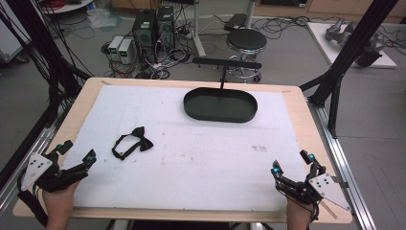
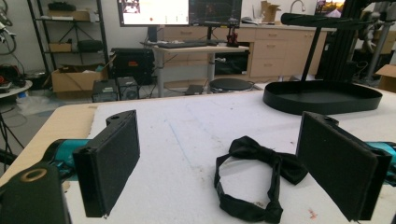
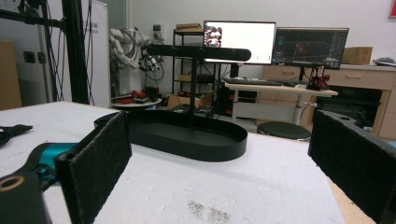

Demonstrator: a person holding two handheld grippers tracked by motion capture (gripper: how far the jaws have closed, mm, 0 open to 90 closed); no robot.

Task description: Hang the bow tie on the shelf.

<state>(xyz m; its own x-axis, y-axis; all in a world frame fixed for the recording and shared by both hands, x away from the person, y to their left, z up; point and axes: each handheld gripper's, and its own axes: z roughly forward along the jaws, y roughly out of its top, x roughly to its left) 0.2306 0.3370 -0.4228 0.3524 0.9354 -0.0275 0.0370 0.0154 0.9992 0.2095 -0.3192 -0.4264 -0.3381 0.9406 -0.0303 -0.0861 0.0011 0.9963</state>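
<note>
Bright even overhead light, soft faint shadows, monitors (image 3: 239, 42) glowing blown-out white, near jaws slightly blurred, high view soft, mildly grainy

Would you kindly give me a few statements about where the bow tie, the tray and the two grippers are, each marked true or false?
1. The bow tie lies inside the black oval tray. False: it lies on the white mat, apart from the tray.
2. The left gripper is open, holding nothing. True.
3. The bow tie is nearer the right gripper than the left. False: it lies near the left one.
4. The tray has an upright post with a crossbar on top. True.
5. The right gripper is shut on the tray's rim. False: it is open, near the table's front edge.
</note>
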